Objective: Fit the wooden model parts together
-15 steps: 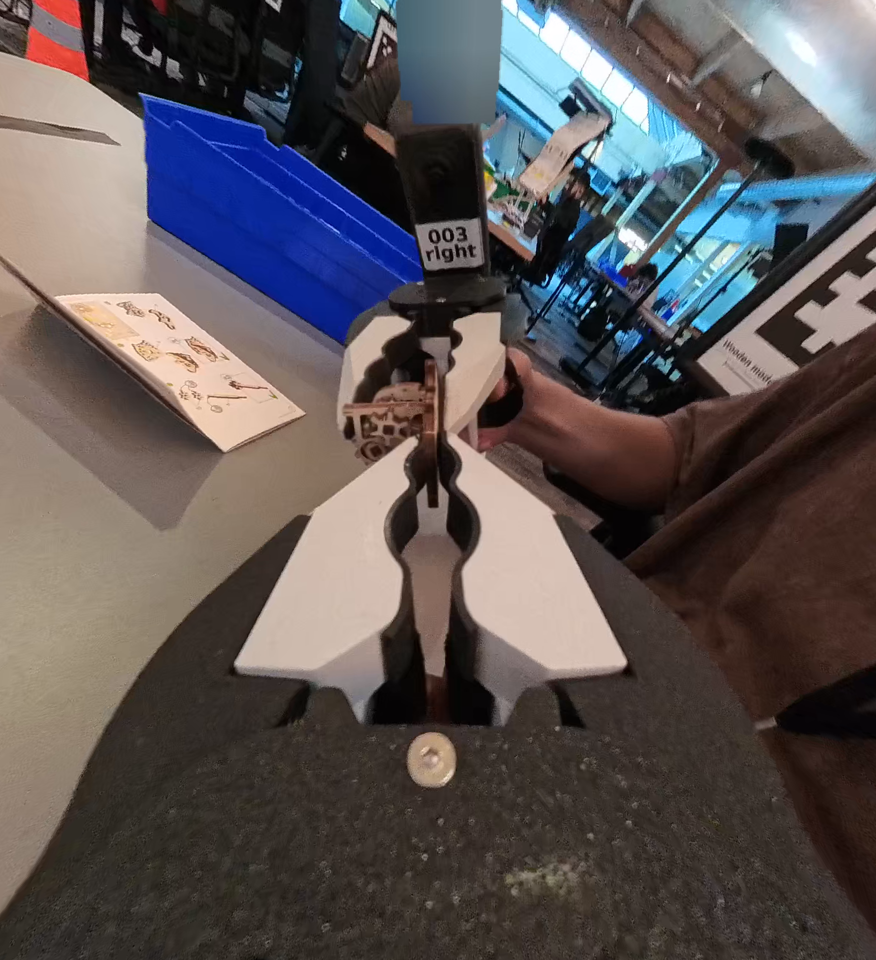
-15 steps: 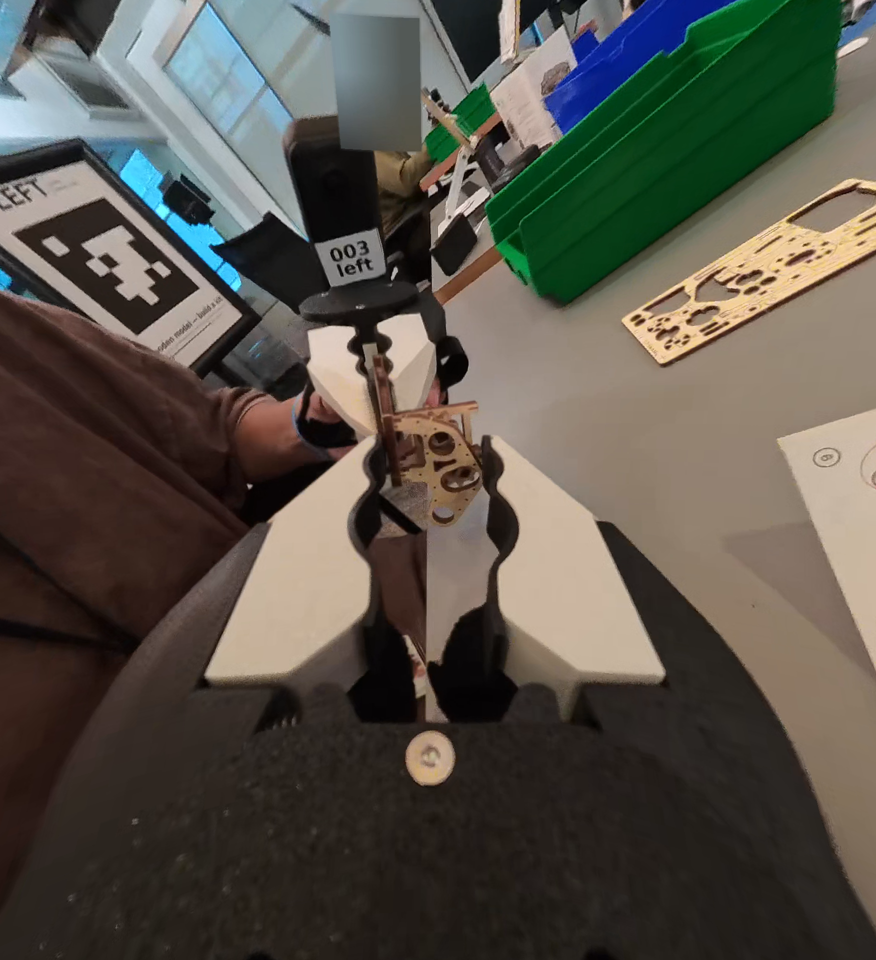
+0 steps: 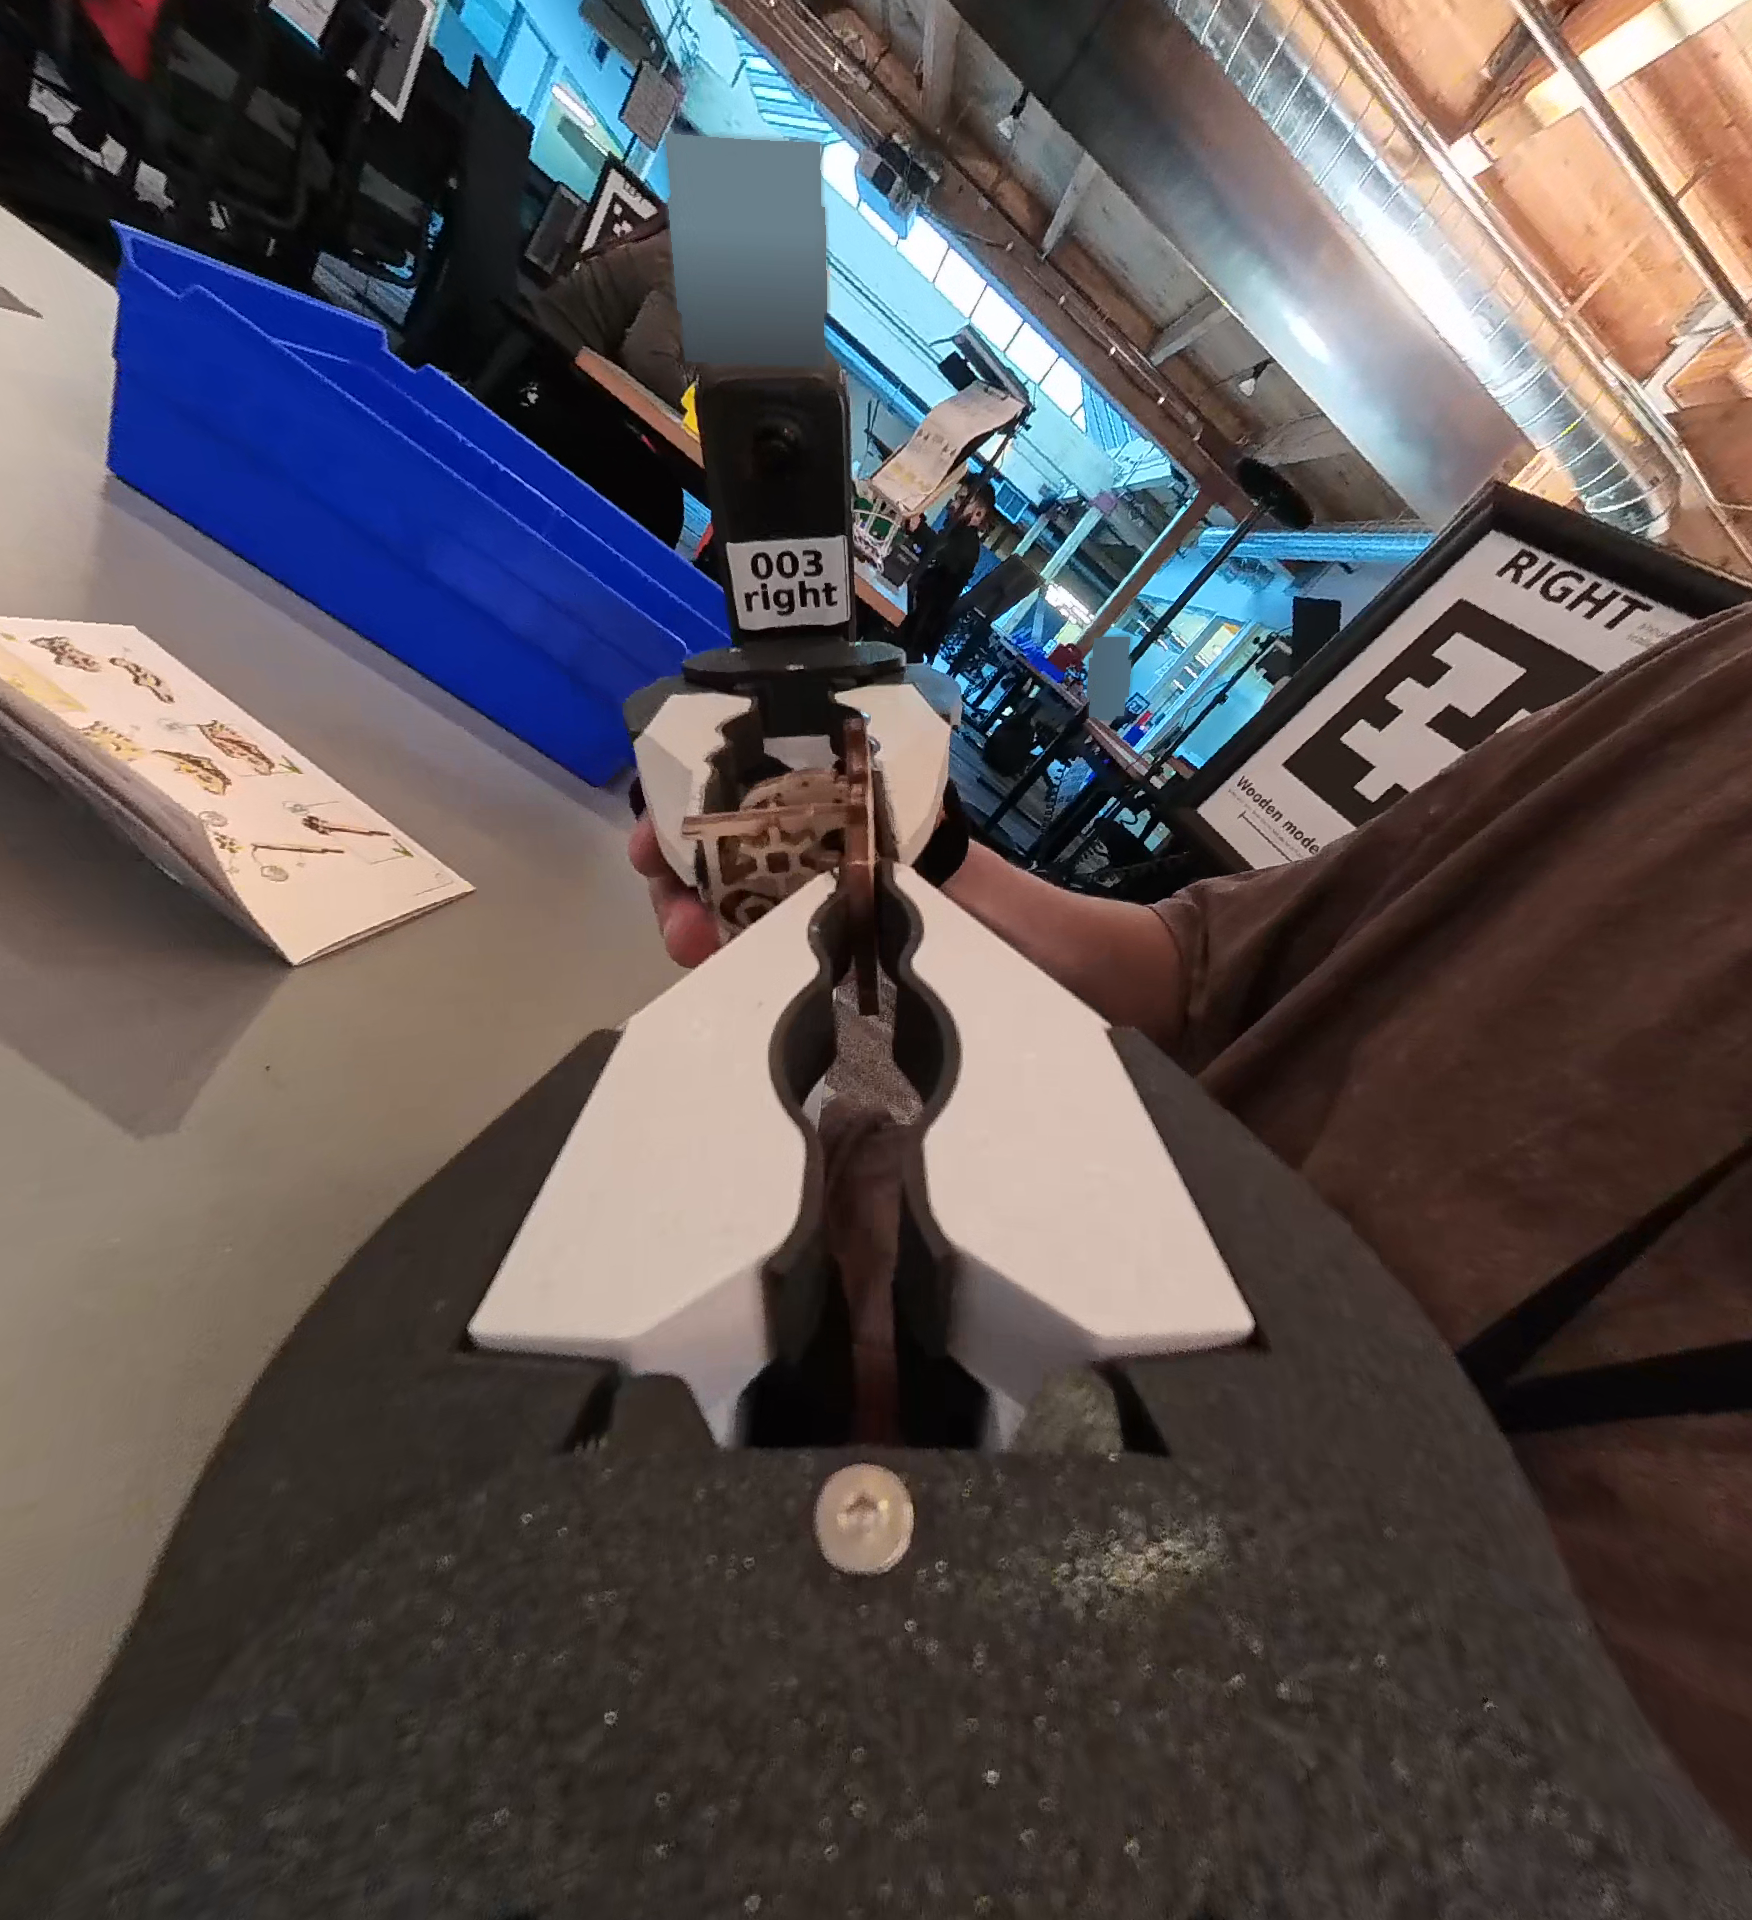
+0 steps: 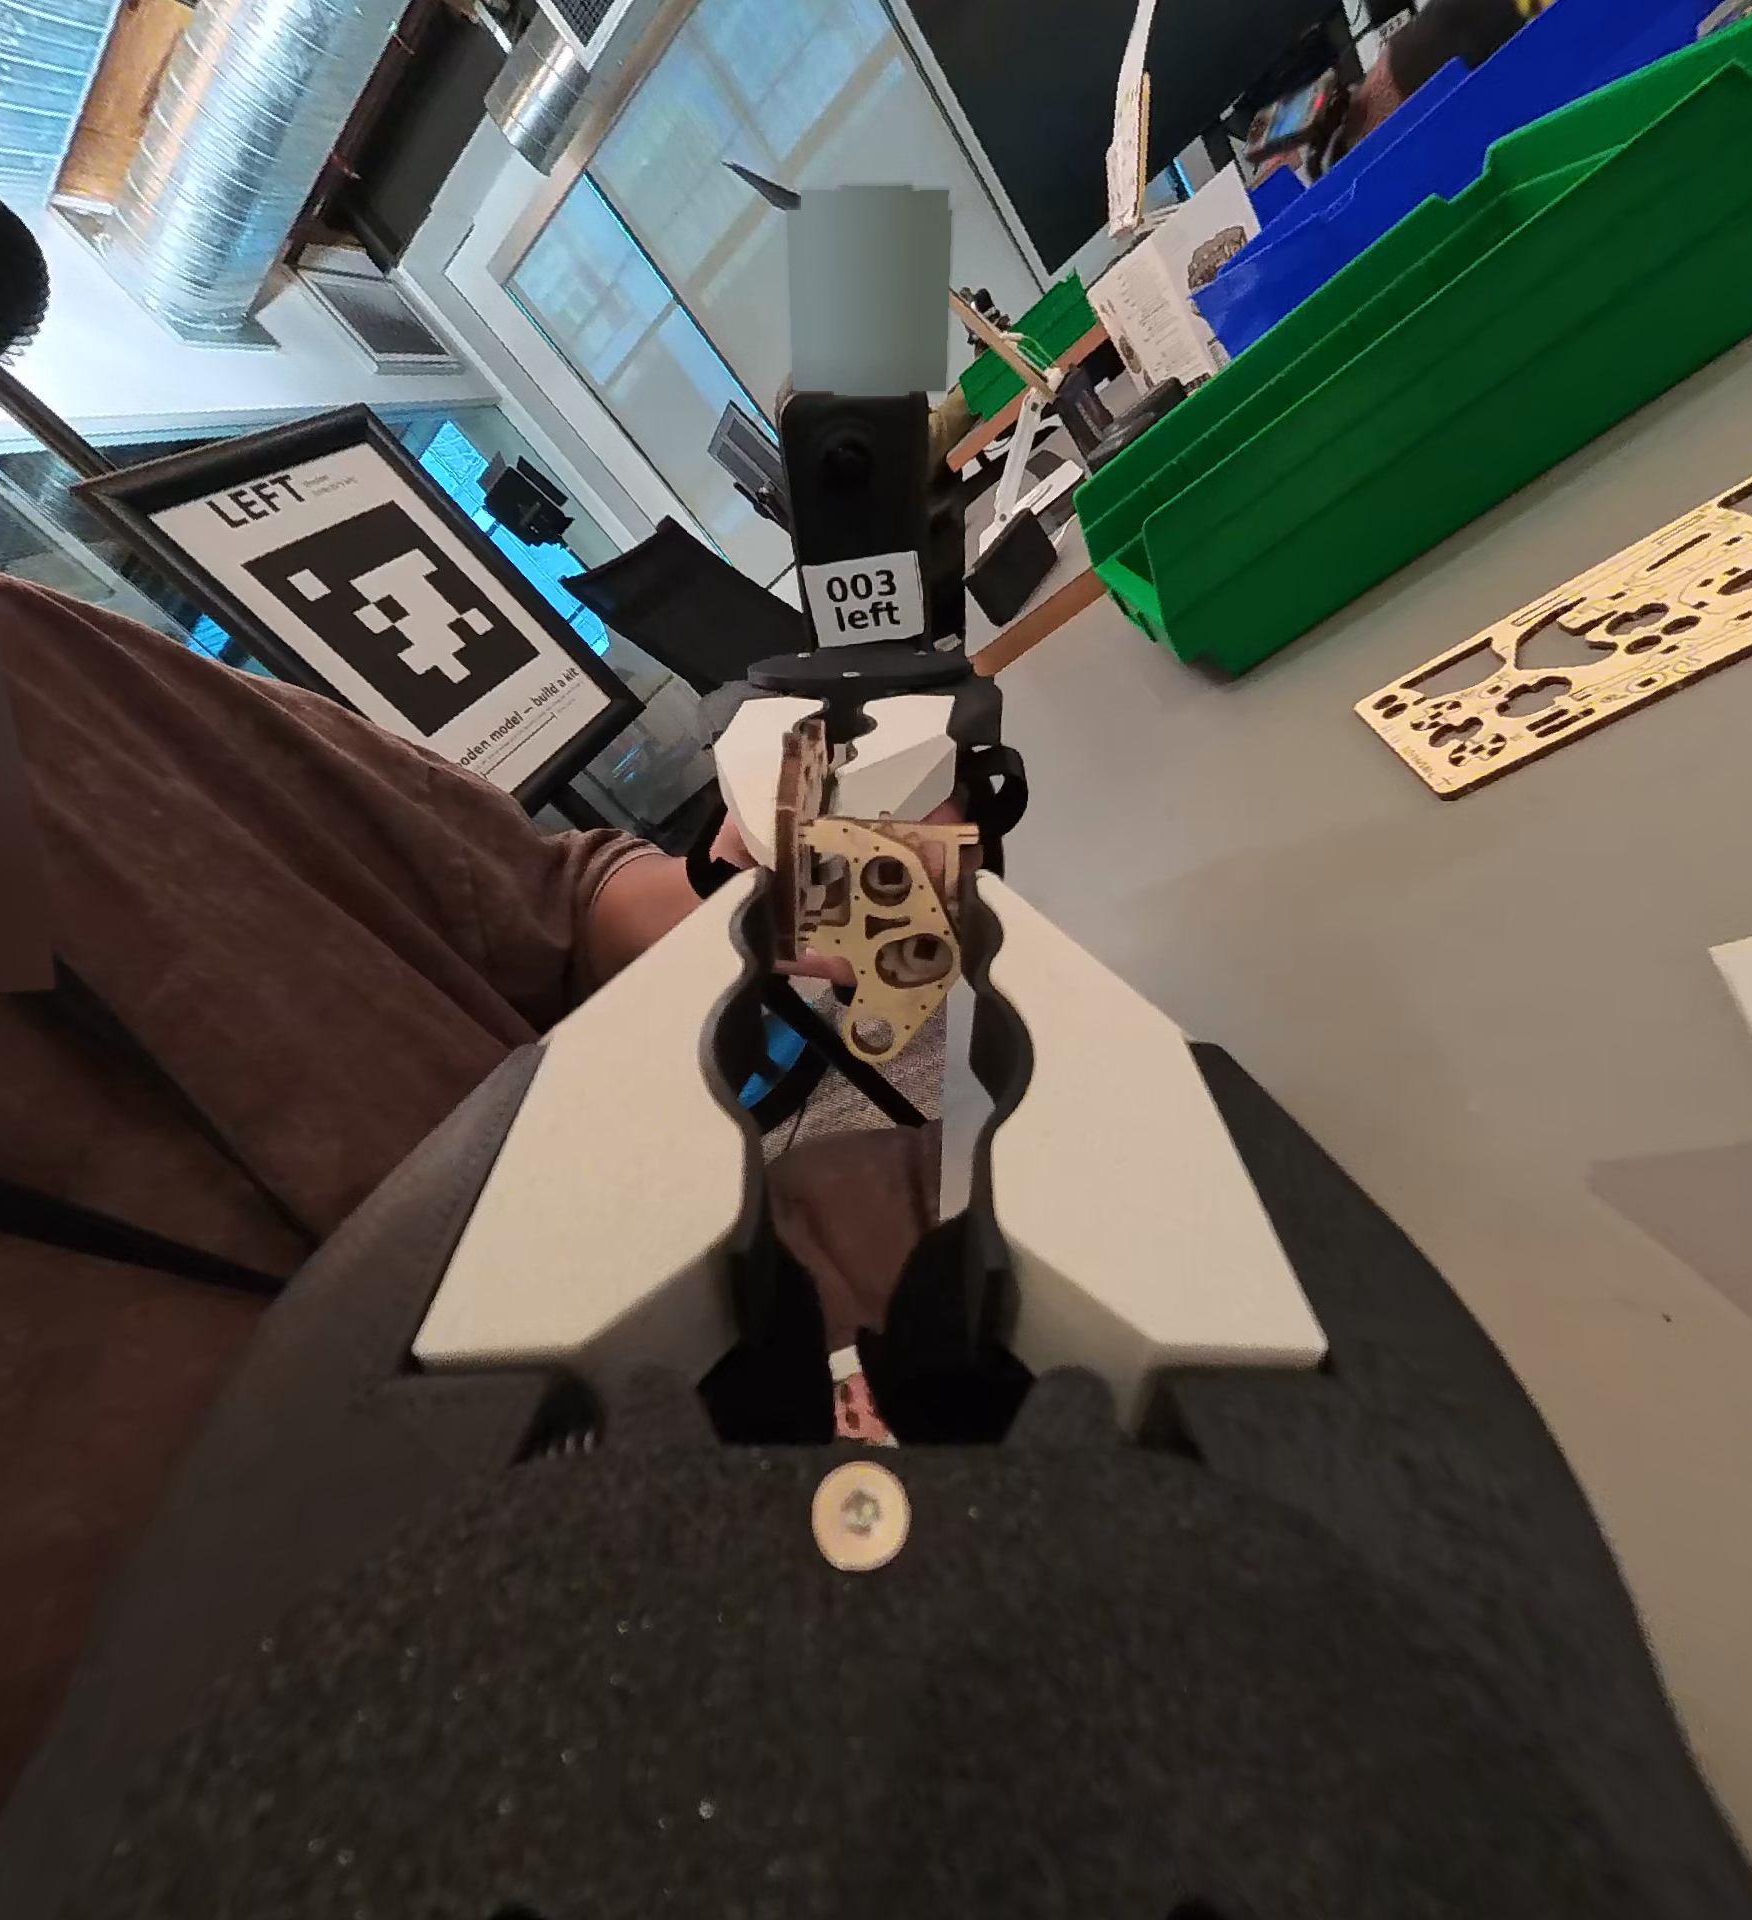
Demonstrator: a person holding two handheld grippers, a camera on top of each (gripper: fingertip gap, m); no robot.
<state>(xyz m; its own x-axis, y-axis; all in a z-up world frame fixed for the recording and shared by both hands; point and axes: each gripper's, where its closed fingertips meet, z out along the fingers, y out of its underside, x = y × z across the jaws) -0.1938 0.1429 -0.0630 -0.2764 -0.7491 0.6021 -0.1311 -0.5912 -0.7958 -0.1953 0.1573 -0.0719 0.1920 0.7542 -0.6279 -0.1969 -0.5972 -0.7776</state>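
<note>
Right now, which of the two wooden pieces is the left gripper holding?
The thin flat plate, seen edge-on in the left gripper. The pierced, hole-filled piece sits between the right gripper's fingers instead.

The booklet (image 3: 176, 769) lies on the table (image 3: 124, 1195), before the bin (image 3: 384, 520).

Grey table (image 3: 124, 1195) bears blue bin (image 3: 384, 520), booklet (image 3: 176, 769), green bin (image 4: 1474, 436), wooden sheet (image 4: 1620, 644).
</note>
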